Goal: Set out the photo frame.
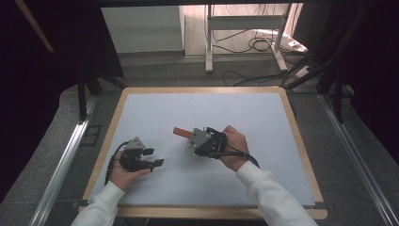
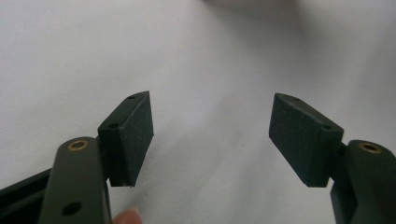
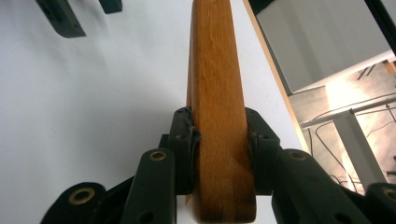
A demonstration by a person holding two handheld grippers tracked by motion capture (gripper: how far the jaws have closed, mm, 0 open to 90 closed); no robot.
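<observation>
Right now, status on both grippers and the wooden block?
Right gripper shut on wooden block, block off the white table. Left gripper open, nothing between its pads, resting at table's left. Nothing in the way.

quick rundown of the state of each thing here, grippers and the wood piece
left gripper: open, nothing between its pads, over the white table top
right gripper: shut on the wooden block
wooden block: clamped between the right gripper's pads, sticking out past them
white table top: bare around the two hands
</observation>
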